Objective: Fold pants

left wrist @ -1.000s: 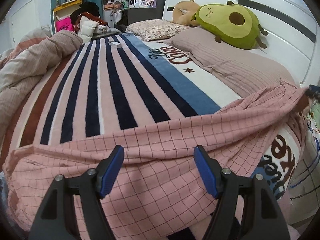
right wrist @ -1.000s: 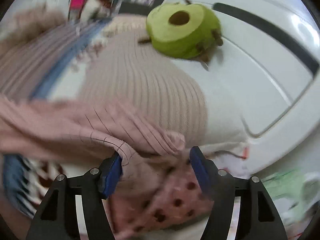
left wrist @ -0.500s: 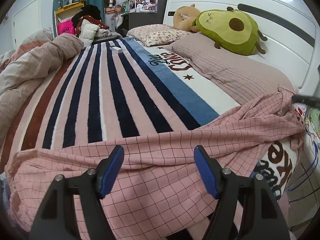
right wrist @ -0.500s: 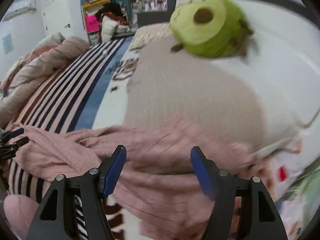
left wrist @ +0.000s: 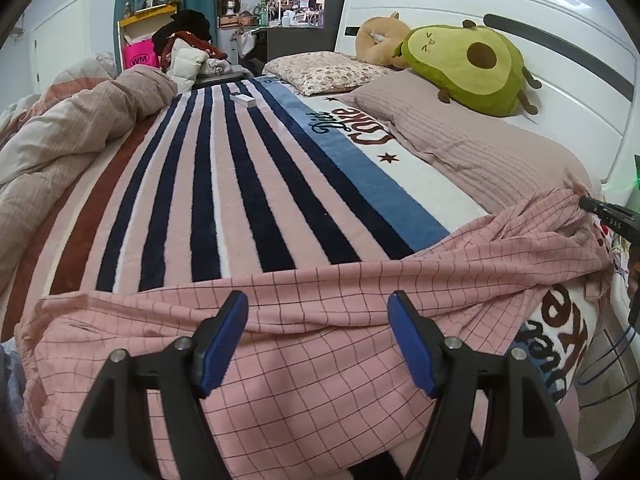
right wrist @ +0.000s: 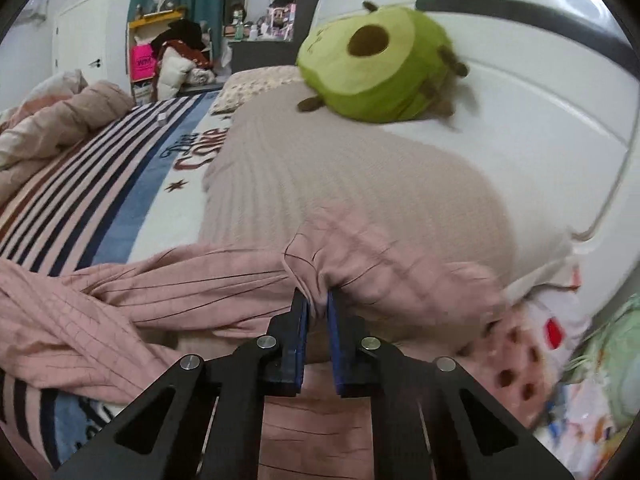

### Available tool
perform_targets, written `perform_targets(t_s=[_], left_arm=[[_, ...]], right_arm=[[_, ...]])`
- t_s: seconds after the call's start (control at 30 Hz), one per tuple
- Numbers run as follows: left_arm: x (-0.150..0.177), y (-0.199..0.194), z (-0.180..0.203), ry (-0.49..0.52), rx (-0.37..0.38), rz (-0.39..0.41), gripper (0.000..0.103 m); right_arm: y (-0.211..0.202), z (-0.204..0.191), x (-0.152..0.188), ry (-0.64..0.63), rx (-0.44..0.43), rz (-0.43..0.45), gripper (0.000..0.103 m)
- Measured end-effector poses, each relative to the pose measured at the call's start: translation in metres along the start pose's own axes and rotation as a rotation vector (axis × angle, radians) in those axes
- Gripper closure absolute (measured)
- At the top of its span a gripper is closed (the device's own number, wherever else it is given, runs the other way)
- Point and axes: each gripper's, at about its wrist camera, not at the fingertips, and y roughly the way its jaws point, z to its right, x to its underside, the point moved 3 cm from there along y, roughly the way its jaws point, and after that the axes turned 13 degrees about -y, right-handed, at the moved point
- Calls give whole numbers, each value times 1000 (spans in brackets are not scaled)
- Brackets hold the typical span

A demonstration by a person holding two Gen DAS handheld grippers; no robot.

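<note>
Pink checked pants [left wrist: 320, 356] lie spread across the near edge of the bed, wrinkled, with one end bunched at the far right by the pillow. My left gripper [left wrist: 318, 320] is open and empty just above the pants' middle. My right gripper [right wrist: 317, 304] is shut on a bunched end of the pants [right wrist: 200, 292] beside the pillow; it also shows in the left wrist view [left wrist: 608, 216] at the right edge, pinching the cloth.
A striped blanket [left wrist: 208, 184] covers the bed. A beige pillow [left wrist: 472, 148] and an avocado plush [left wrist: 468, 68] lie by the white headboard [left wrist: 560, 56]. A rumpled duvet [left wrist: 68, 136] is at the left. A small white box [left wrist: 243, 99] sits far back.
My right gripper has closed from wide open onto the bunched end of the pants by the pillow. The left gripper has stayed open over the pants, hardly moving.
</note>
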Motion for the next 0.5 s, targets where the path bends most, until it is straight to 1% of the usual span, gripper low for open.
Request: perform_targets(t_s=[0.07,0.17,0.2,0.23,0.27,0.3,0.33,0.37,0.4,0.43,0.47,0.5], left_arm=[[-1,0,1,-3,7,2,35],[-1,0,6,6,13,5,35],[-1,0,7,11,12,5,35],[-2,0,8,13,11,5,35],[-2,-1,10,16,10,6,35],[-2,-1,11,17,11,7,35],[-2,-1,11,16,11,8,35],[-3,0,11,12,11,9,35],[-4,0,11,8,14,9,35],[-4,1,12,5,18,8,35],[-5,1,13,1,24,8,35],[-5,2,13,0,26,8,35]], right_arm=[[-7,13,-3,-9,47,11,103],[-26,34,-13,-31,145,56,103],[-31,40,-17,-37,165,67,103],[-36,47,-20,-36,174,73,103],[-42,55,-22,-23,159,74,99],[-46,61,-24,-12,119,72,99],[-48,62,-26,-12,86,67,97],[-47,61,-26,-23,57,50,81],[-45,57,-27,-26,8,31,69],[-44,53,-26,-11,-33,30,44],[-41,49,-26,9,-83,29,34],[-34,44,-26,35,-142,17,35]])
